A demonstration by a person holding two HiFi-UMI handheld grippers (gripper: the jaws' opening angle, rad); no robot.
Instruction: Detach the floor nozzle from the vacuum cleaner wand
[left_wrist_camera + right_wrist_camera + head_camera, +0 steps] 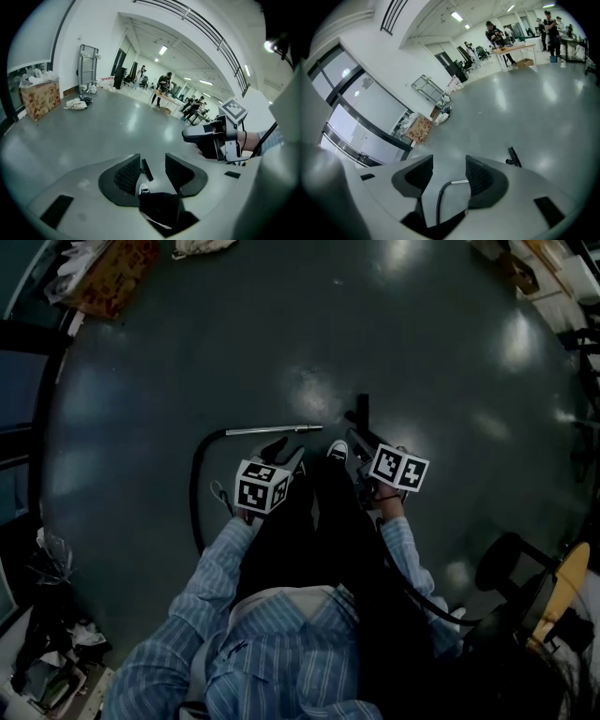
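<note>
Noted left gripper (153,164) and right gripper (449,168) held above floor (187,352), jaws apart and empty, apparently because nozzle (361,416) lies already off wand (272,430), just right of it.

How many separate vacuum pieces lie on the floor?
2. The wand, with its hose, lies left in the head view; the floor nozzle lies apart to its right. Others may be hidden behind the person.

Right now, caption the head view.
Left tool and right tool, both open, above wand and detached floor nozzle on the floor.
</note>
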